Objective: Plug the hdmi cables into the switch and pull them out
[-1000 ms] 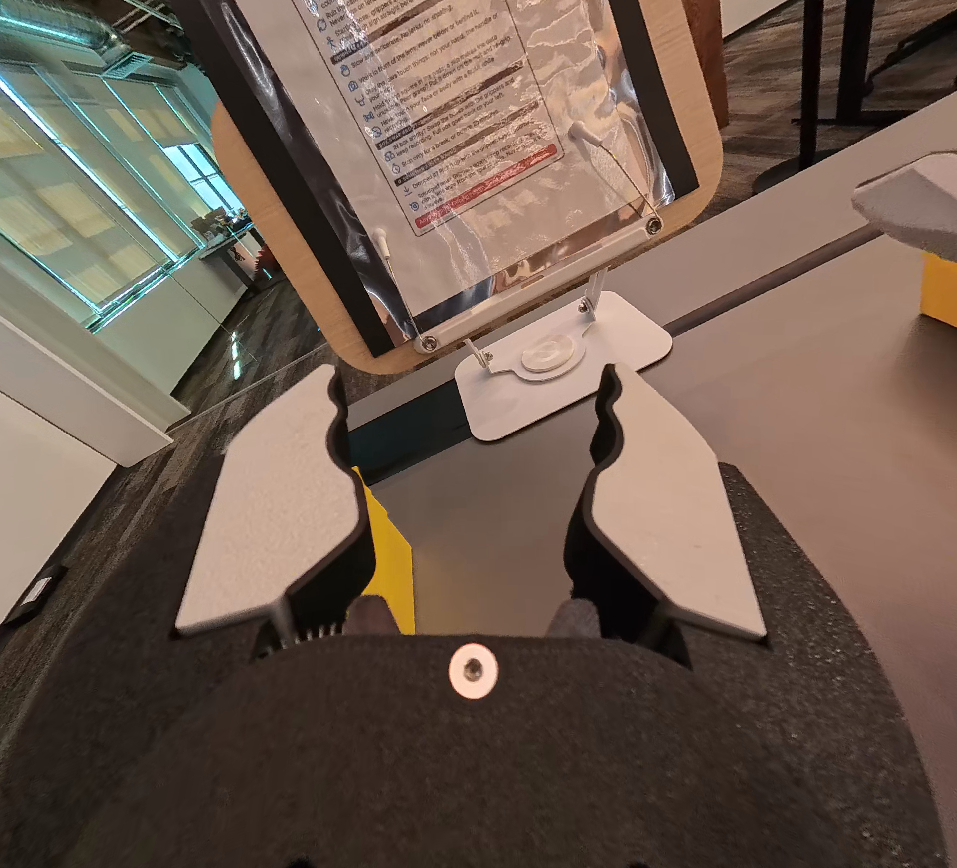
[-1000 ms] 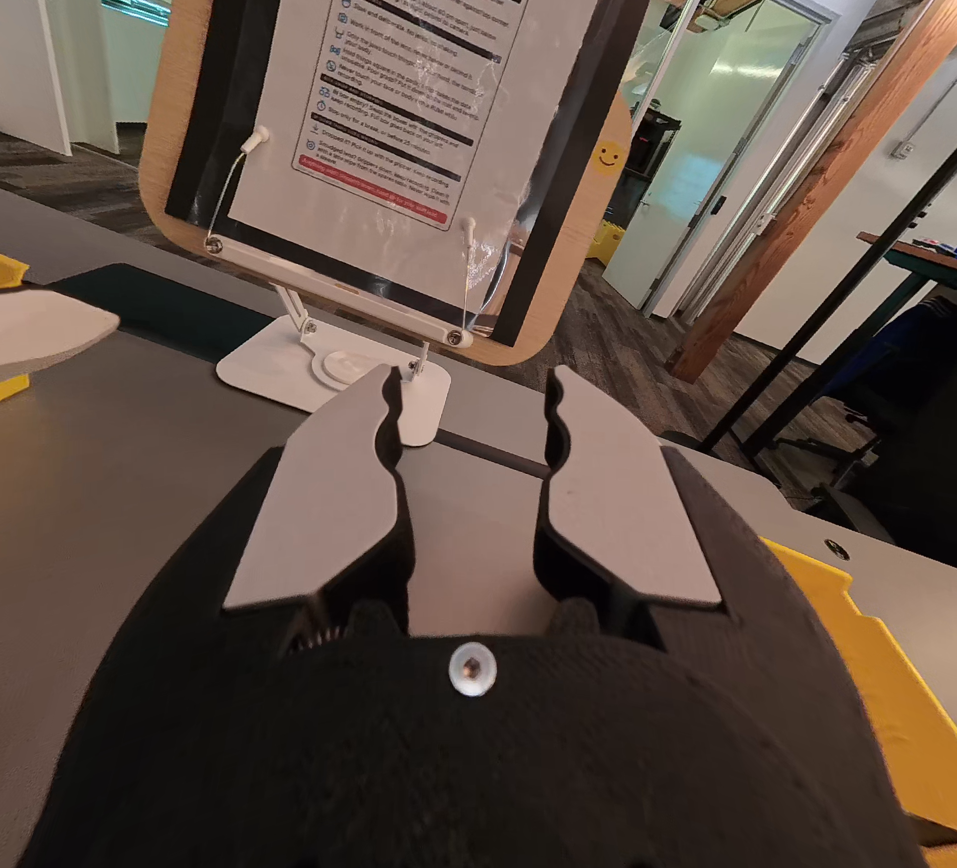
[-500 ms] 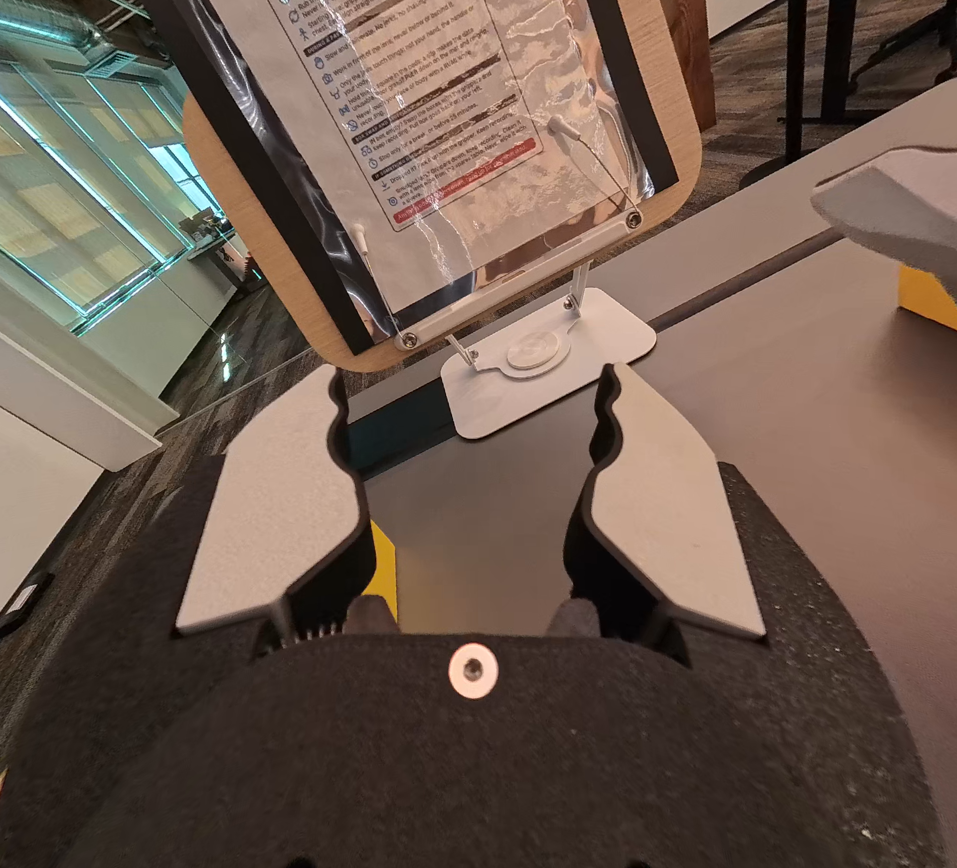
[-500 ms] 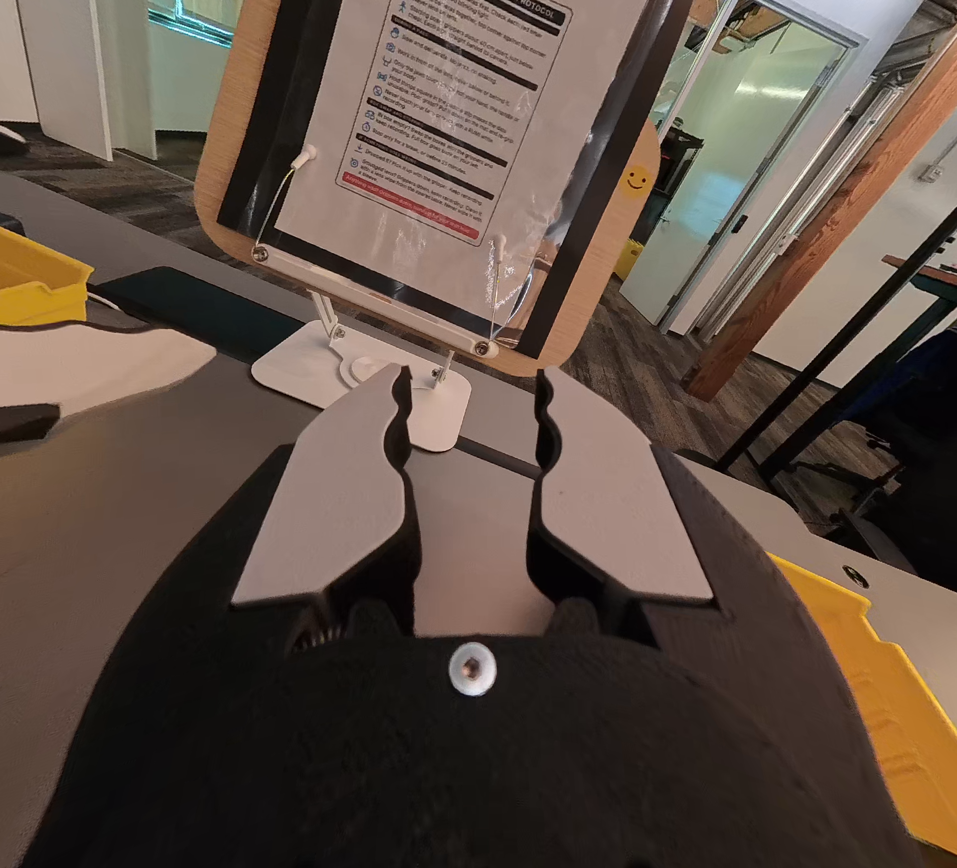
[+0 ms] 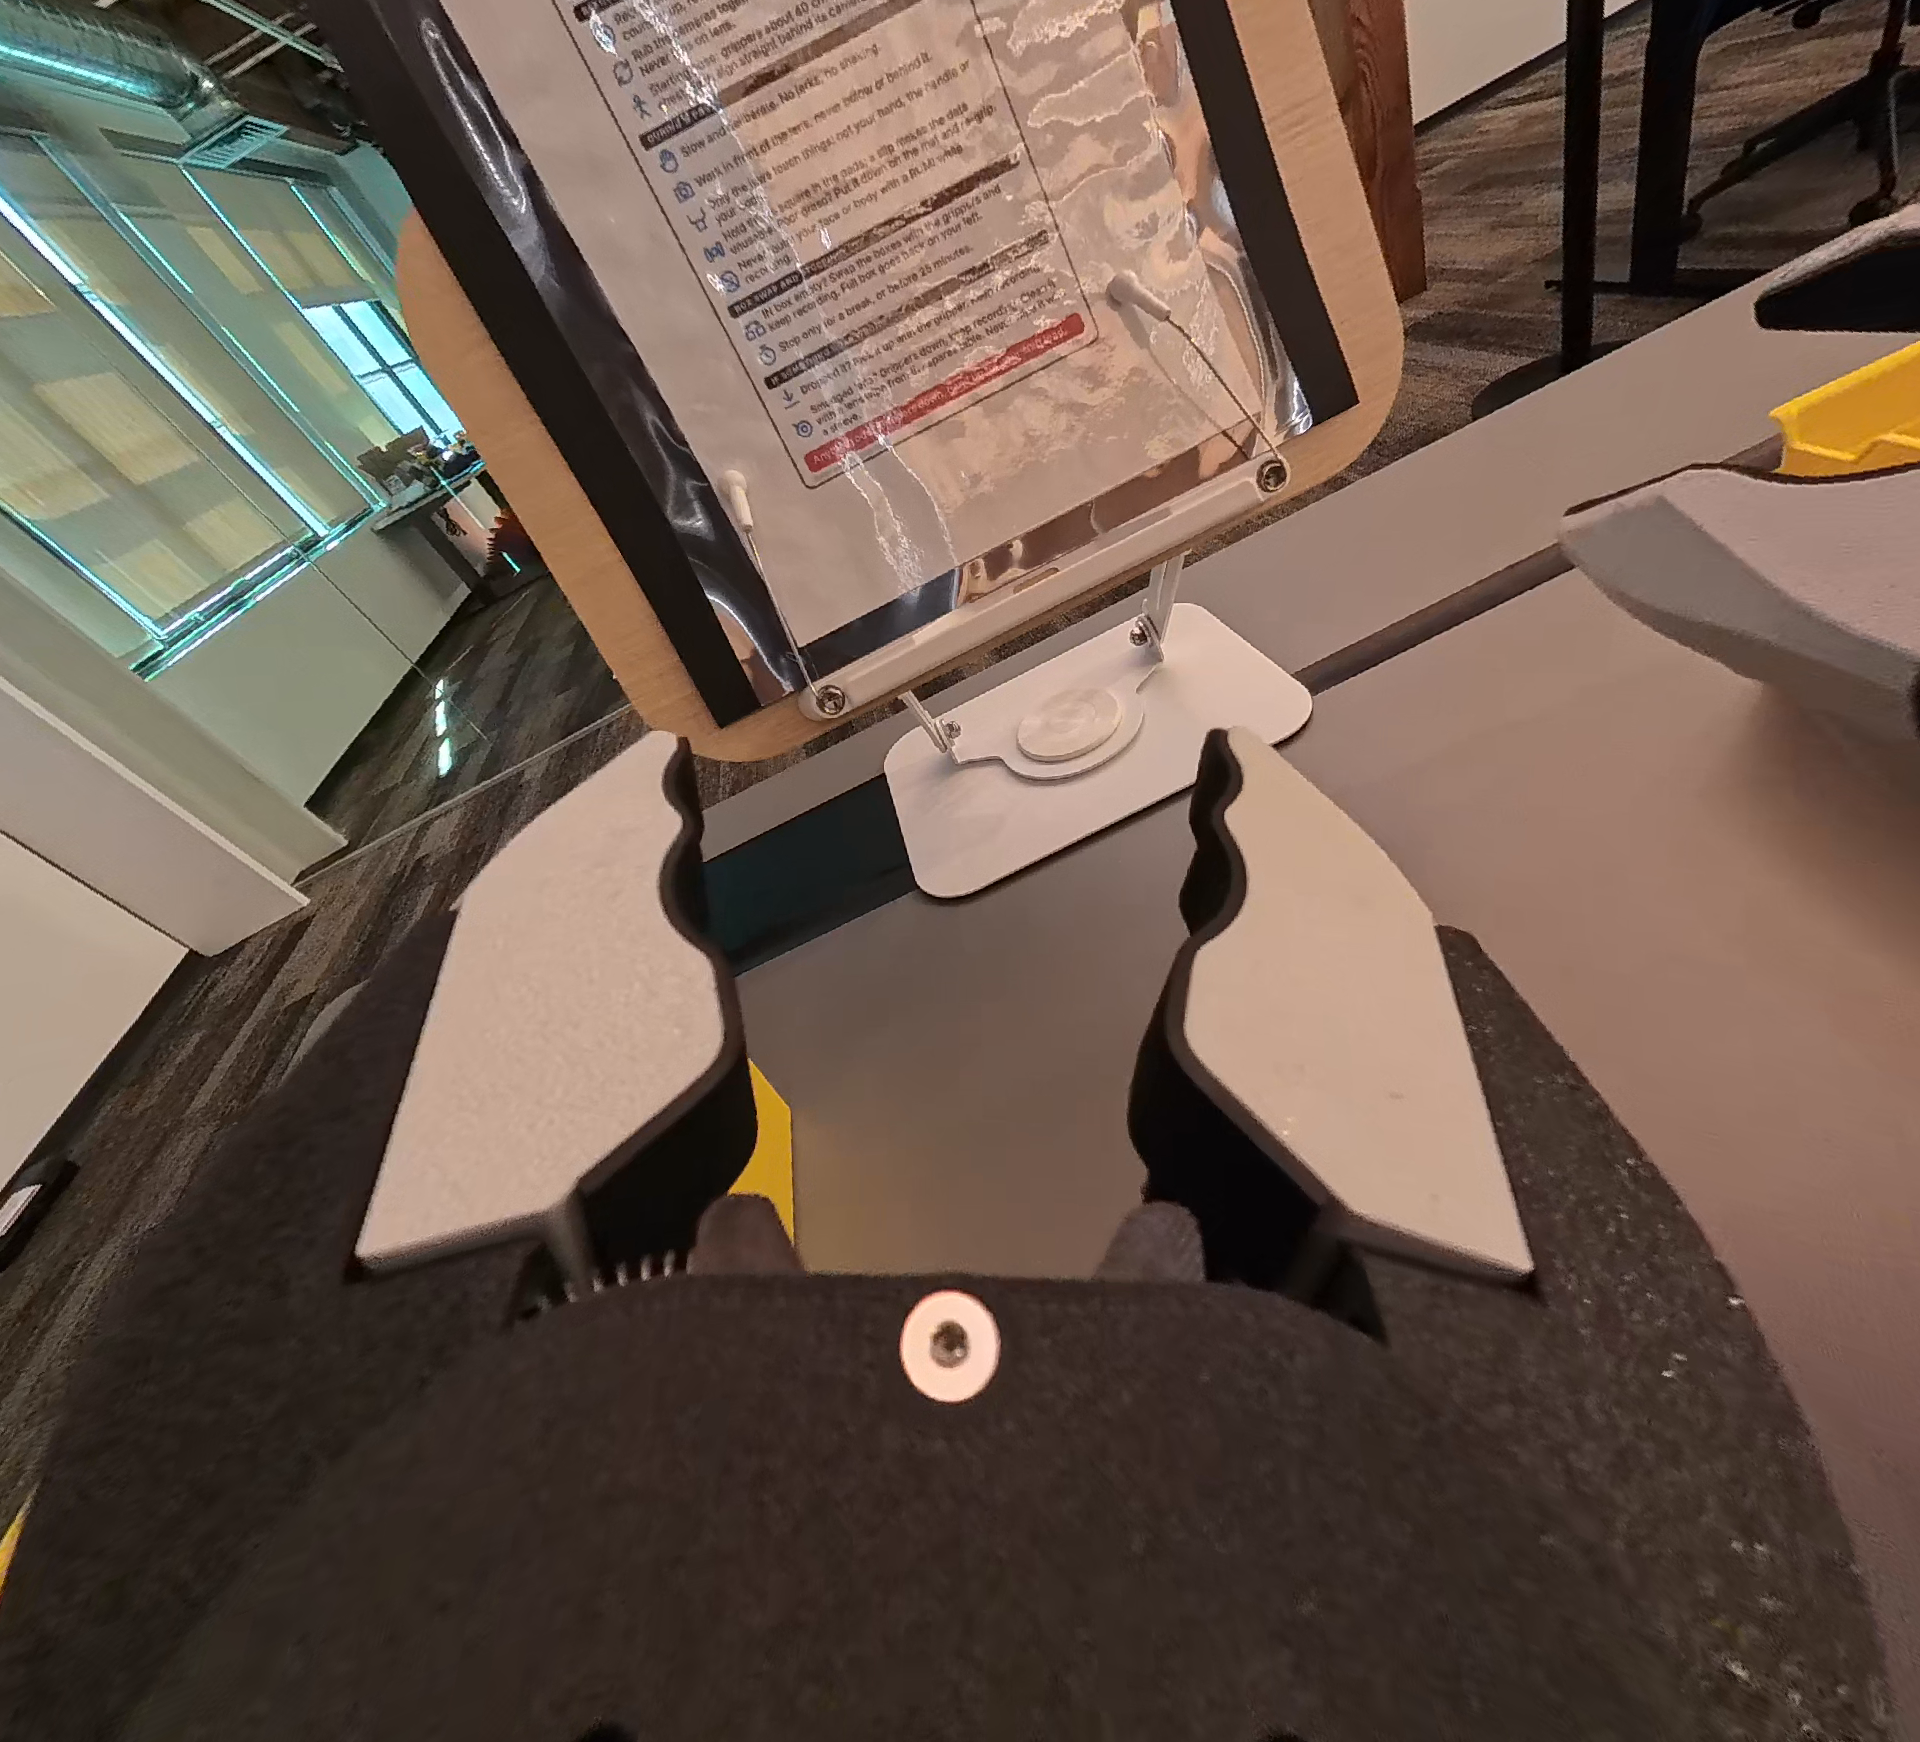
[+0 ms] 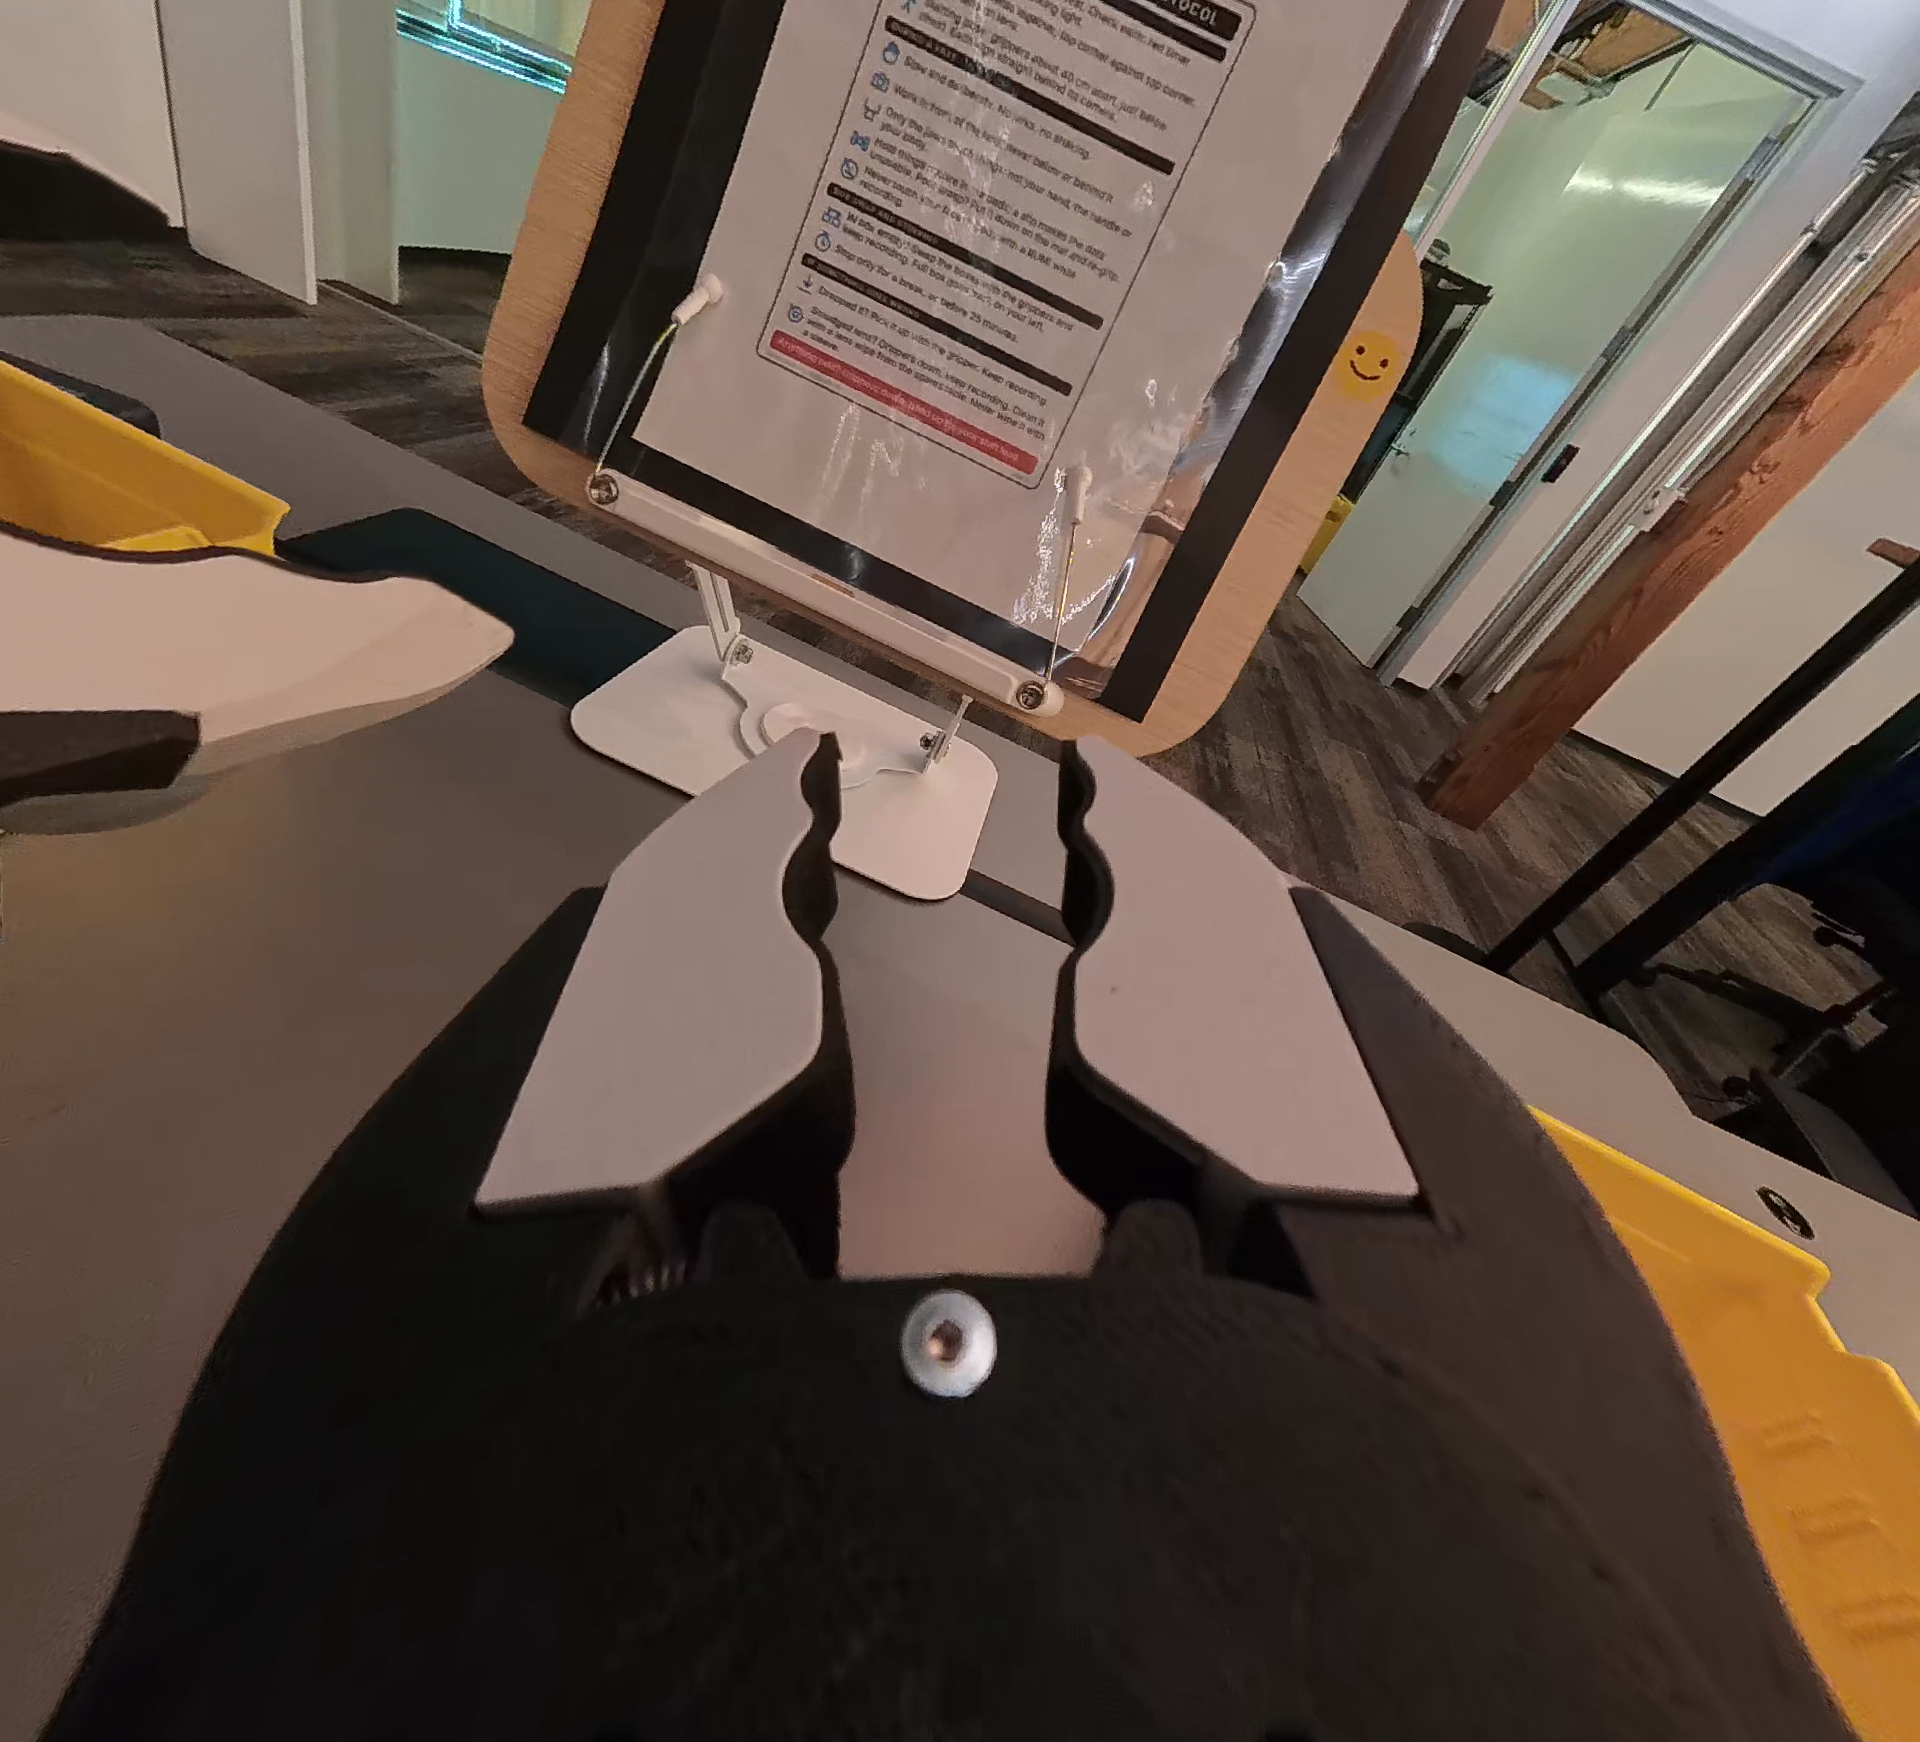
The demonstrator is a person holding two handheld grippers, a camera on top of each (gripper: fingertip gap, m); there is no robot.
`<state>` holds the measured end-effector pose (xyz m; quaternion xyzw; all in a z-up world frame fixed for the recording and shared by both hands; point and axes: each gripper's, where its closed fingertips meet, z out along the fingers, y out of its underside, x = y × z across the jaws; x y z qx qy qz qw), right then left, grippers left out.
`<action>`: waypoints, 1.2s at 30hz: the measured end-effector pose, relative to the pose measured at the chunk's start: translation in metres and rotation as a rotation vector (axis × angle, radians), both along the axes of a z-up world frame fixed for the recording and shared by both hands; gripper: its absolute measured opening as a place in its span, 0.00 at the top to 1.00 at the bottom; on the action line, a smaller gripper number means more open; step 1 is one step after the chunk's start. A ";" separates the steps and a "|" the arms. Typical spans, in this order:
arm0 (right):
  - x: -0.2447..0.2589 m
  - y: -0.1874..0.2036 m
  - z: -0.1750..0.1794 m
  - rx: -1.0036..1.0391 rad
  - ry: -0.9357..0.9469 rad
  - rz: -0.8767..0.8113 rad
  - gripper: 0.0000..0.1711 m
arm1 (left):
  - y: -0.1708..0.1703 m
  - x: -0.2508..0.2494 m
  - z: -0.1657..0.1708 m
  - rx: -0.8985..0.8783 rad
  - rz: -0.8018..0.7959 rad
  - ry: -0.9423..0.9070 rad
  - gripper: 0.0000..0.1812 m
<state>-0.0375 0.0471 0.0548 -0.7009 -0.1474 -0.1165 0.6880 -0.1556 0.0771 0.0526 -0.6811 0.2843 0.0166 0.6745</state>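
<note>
No HDMI cable and no switch show in either view. My left gripper is open and empty, held above the grey table and pointing at a sign stand. My right gripper is also open and empty, with a narrower gap, pointing at the same stand from the right side. The right gripper's finger shows at the right edge of the left wrist view. The left gripper's finger shows at the left edge of the right wrist view.
A wooden board with a laminated printed sheet stands on a white base at the table's far edge. Yellow bins sit at the left and right. A dark mat lies near the base.
Both grippers have drawn back and tilted a little, so the sign stand sits lower and more fully in both views. Each gripper's finger shows larger in the other's view.
</note>
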 end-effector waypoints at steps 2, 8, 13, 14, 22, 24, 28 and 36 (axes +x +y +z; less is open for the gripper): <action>-0.001 -0.001 0.001 0.004 -0.009 0.003 0.76 | -0.001 0.000 0.001 0.003 -0.002 -0.002 0.50; -0.005 -0.002 0.000 0.004 -0.029 0.016 0.76 | -0.004 0.002 0.004 0.009 -0.011 -0.008 0.51; -0.011 -0.003 0.001 0.005 -0.017 0.045 0.76 | -0.005 0.002 0.006 0.014 -0.015 -0.013 0.51; -0.011 -0.003 0.001 0.007 -0.014 0.048 0.76 | -0.005 0.002 0.006 0.014 -0.015 -0.014 0.51; -0.011 -0.002 0.002 0.012 0.051 0.064 0.76 | -0.005 0.001 0.007 0.018 -0.014 -0.013 0.51; -0.010 -0.001 0.000 0.003 0.048 0.055 0.76 | -0.005 0.002 0.007 0.018 -0.014 -0.014 0.51; -0.009 0.000 0.000 0.009 0.044 0.048 0.73 | -0.005 0.002 0.007 0.019 -0.016 -0.014 0.51; -0.010 0.000 -0.002 -0.002 0.042 0.053 0.73 | -0.005 0.002 0.007 0.018 -0.015 -0.013 0.51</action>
